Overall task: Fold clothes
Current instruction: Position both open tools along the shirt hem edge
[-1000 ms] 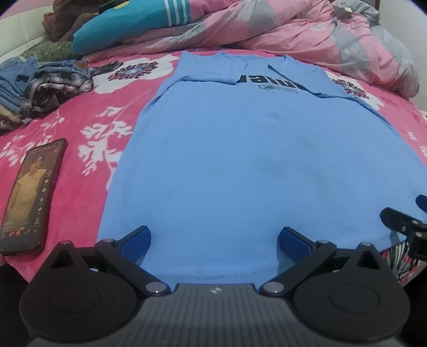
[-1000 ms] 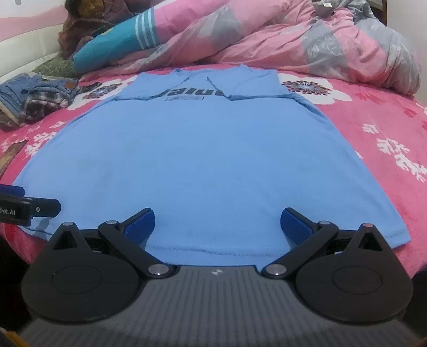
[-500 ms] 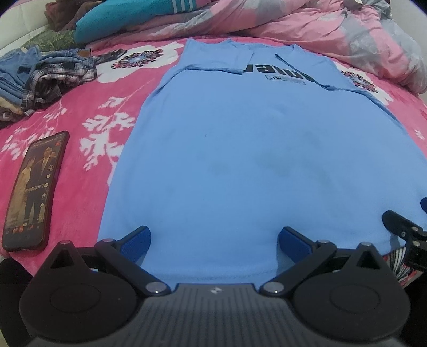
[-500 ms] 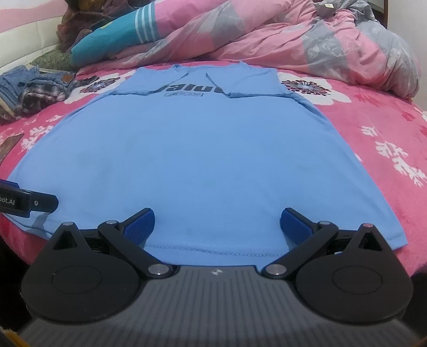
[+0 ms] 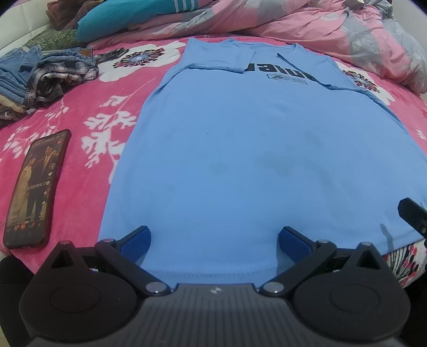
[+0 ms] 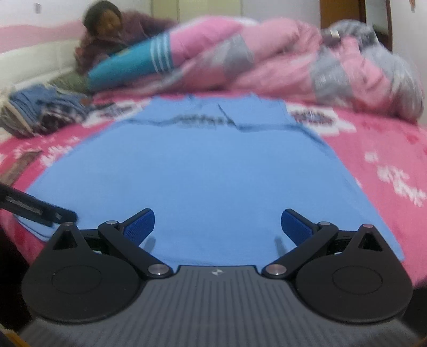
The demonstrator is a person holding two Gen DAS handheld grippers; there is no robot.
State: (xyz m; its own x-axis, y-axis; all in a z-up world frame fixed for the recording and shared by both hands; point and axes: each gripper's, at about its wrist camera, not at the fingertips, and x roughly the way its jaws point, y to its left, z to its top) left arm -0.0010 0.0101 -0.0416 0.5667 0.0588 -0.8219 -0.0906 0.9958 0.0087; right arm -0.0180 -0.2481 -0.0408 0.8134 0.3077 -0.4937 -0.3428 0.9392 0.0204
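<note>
The light blue T-shirt [image 5: 253, 149] lay flat on the pink floral bedspread [image 5: 80, 128], hem at the near edge, collar at the far end. Both sleeves were folded in over the chest, partly covering the dark printed lettering [image 5: 280, 72].

Left gripper [image 5: 213, 237] sat at the near hem w/ its jaws wide apart, holding nothing; blue pads [image 5: 136, 237] on either side of the hem's left-centre part, right at the fabric, tho contact couldn't be told. Right gripper [image 6: 217, 224] was likewise spread open & empty, over the hem's right part; its view was blurred. Its fingers cast small shadows on the cloth, so they looked just above it rather than pressed in. In the left wrist view a black bit of the right gripper showed at the right edge, near the shirt's near right corner; in the right wrist view the left gripper's black finger showed at the left edge, over the near left corner.

A smartphone [image 5: 34, 186] w/ lit screen lay on the bedspread just left of the shirt, near side. Far left: a pile of clothes [image 5: 50, 77], denim & plaid. Far end: a crumpled pink & grey duvet [image 5: 333, 29] and a teal pillow w/ white stripes [image 5: 128, 13]. A person [image 6: 106, 40] in dark clothing was at the far left by the pillow in the right wrist view, blurred.
</note>
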